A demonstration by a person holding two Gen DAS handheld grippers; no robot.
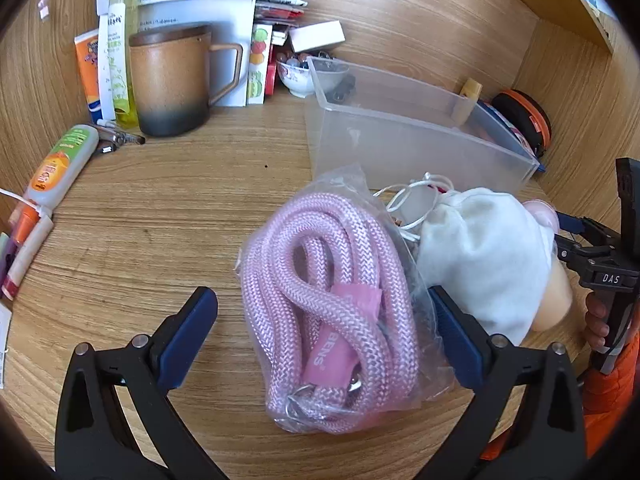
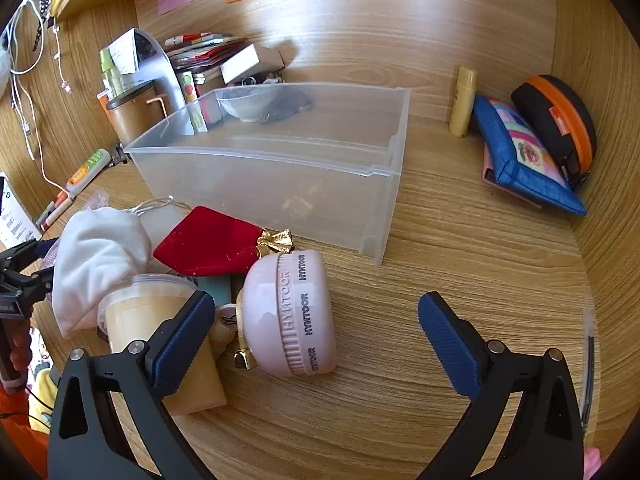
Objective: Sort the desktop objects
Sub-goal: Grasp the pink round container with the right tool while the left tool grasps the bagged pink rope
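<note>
A pink rope in a clear bag (image 1: 328, 304) lies on the wooden desk between the fingers of my open left gripper (image 1: 322, 300). A white cloth pouch (image 1: 484, 256) lies just right of it, also in the right wrist view (image 2: 96, 256). My right gripper (image 2: 312, 312) is open over a pink round HYWTOOR case (image 2: 288, 312), beside a beige cup (image 2: 160, 320) and a red velvet pouch (image 2: 208, 244). An empty clear plastic bin (image 2: 280, 168) stands behind them, also in the left wrist view (image 1: 400, 136).
A brown mug (image 1: 168, 80), tubes (image 1: 60, 164), bottles, papers and a small bowl (image 1: 296, 76) crowd the back left. A yellow stick (image 2: 462, 100), blue pouch (image 2: 520, 152) and black-orange case (image 2: 556, 120) sit at the right wall. White cables (image 2: 24, 80) hang on the left.
</note>
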